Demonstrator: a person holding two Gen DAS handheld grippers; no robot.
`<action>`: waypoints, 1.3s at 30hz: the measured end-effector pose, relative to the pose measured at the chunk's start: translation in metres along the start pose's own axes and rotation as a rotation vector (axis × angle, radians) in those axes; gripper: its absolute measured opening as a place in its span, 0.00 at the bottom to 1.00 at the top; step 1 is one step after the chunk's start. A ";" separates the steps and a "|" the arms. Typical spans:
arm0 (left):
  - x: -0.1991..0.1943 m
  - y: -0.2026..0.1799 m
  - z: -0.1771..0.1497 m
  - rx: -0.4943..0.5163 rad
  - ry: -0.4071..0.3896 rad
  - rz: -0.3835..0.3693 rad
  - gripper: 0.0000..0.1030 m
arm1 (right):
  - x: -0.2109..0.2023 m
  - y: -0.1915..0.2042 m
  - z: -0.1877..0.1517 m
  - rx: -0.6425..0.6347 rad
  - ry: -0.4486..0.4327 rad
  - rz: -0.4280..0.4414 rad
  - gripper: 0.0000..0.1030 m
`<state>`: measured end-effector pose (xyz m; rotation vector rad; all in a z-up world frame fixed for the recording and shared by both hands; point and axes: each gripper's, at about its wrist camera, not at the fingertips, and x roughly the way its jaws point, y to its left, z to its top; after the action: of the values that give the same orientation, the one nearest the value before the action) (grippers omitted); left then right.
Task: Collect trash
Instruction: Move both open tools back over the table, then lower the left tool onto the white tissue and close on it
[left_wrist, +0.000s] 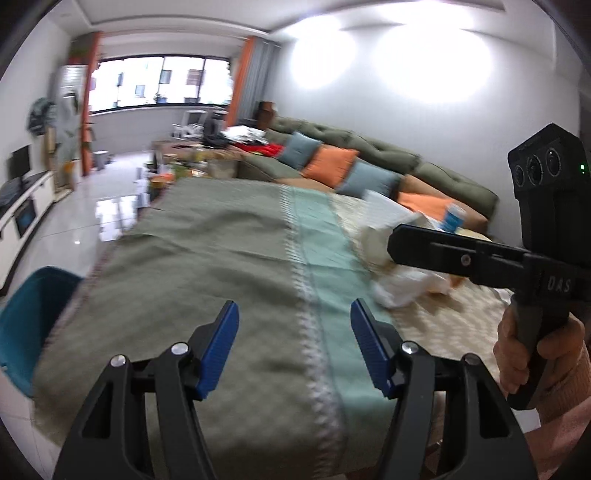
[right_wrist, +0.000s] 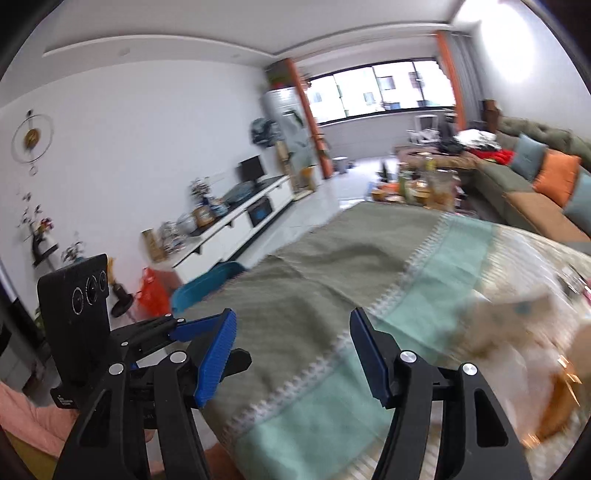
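Observation:
A pile of trash lies on the right side of the cloth-covered table (left_wrist: 207, 251): white crumpled plastic (left_wrist: 406, 288), paper (left_wrist: 384, 214) and a blue-and-white can (left_wrist: 453, 218). It shows blurred in the right wrist view (right_wrist: 517, 332). My left gripper (left_wrist: 294, 347) is open and empty above the green cloth near the front edge. My right gripper (right_wrist: 293, 350) is open and empty, to the left of the trash. In the left wrist view the right gripper's body (left_wrist: 480, 258) hangs over the pile. The left gripper (right_wrist: 199, 328) shows in the right wrist view.
A teal chair (left_wrist: 33, 321) stands at the table's left edge. A green sofa with orange and blue cushions (left_wrist: 332, 162) runs along the right wall. A cluttered coffee table (right_wrist: 424, 184) stands beyond. A white TV cabinet (right_wrist: 236, 221) lines the left wall.

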<state>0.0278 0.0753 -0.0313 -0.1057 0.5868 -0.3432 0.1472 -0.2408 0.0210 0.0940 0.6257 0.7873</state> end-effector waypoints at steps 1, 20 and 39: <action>0.006 -0.008 -0.001 0.013 0.009 -0.019 0.62 | -0.004 -0.006 -0.002 0.010 -0.002 -0.017 0.62; 0.061 -0.079 0.005 0.150 0.081 -0.172 0.62 | -0.058 -0.087 -0.023 0.152 -0.074 -0.200 0.62; 0.109 -0.104 0.010 0.229 0.171 -0.168 0.61 | -0.071 -0.116 -0.028 0.242 -0.093 -0.203 0.62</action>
<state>0.0879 -0.0598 -0.0599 0.0958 0.7056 -0.5844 0.1667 -0.3769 -0.0027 0.2828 0.6292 0.5062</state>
